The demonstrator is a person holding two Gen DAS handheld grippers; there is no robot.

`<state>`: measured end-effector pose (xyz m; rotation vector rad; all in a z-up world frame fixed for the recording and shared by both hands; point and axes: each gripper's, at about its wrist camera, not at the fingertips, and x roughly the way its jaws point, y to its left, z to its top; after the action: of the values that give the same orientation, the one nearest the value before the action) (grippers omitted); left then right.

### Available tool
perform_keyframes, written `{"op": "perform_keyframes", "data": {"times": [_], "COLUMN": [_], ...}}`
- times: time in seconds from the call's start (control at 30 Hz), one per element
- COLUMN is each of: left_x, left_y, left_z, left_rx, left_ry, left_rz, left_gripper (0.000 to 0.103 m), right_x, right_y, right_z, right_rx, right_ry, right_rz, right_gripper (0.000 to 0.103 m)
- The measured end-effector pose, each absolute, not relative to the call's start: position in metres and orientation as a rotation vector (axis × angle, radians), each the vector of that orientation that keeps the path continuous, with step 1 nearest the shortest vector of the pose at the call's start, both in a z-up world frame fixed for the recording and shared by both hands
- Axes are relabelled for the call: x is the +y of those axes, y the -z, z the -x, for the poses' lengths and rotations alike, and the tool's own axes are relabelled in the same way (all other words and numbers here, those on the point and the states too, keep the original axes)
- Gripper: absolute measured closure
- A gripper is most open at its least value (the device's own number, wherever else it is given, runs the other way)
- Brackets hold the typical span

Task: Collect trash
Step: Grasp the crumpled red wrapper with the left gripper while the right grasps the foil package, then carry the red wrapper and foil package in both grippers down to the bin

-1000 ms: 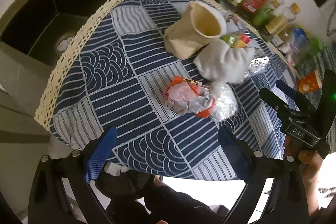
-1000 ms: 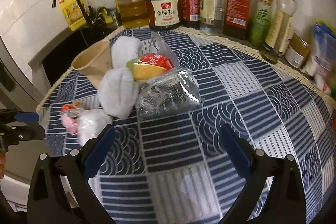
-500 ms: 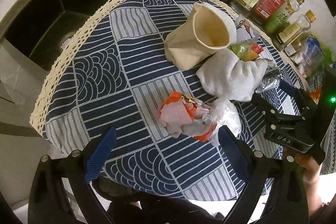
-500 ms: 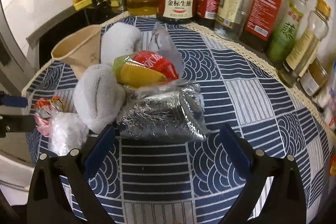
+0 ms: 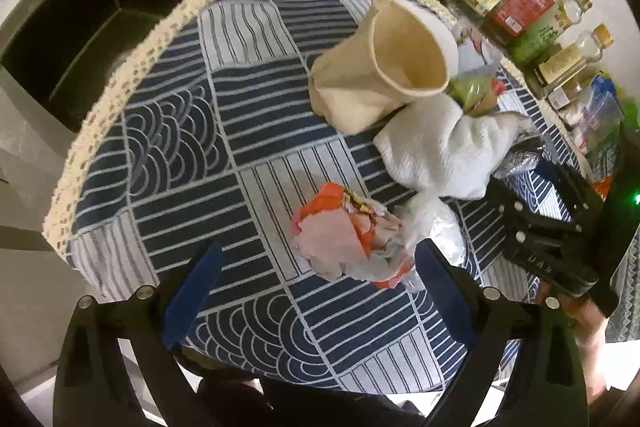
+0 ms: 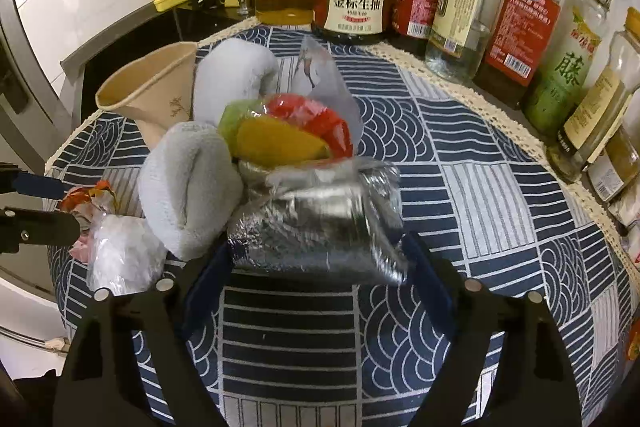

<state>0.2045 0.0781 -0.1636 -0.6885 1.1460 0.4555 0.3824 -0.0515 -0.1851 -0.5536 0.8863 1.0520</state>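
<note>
The right gripper (image 6: 316, 259) is closing, its jaws either side of the silver foil wrapper (image 6: 316, 227) on the patterned tablecloth (image 6: 460, 187). The left gripper (image 5: 316, 275) stands wide open around the crumpled orange-pink wrapper (image 5: 344, 239), gripping nothing. Beyond lie a white towel (image 5: 436, 147) and a tipped paper cup (image 5: 384, 67).

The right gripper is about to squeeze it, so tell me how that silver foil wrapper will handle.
The silver foil wrapper looks crumpled and hollow, so it will probably crush between the closing fingers rather than resist. It is likely very light. Its glossy film may slip, and the grey cloth touching it could shift.
</note>
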Motion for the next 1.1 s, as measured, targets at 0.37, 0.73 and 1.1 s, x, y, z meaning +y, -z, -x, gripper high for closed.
{"op": "perform_keyframes", "data": {"times": [0.37, 0.73, 1.1], "left_x": [0.074, 0.067, 0.07], "left_y": [0.173, 0.165, 0.142], "left_z": [-0.212, -0.212, -0.199], "left_rx": [1.145, 1.131, 1.069], "left_ry": [-0.42, -0.405, -0.356], "left_rz": [0.686, 0.604, 0.546], "left_gripper": [0.036, 0.049, 0.049], "right_x": [-0.075, -0.108, -0.134], "right_y": [0.176, 0.161, 0.149], "right_z": [-0.39, -0.386, -0.361], "right_rx": [0.894, 0.9, 0.93], "right_ry": [-1.044, -0.994, -0.915], "right_rz": [0.496, 0.424, 0.35], "right_gripper": [0.025, 0.025, 0.025]}}
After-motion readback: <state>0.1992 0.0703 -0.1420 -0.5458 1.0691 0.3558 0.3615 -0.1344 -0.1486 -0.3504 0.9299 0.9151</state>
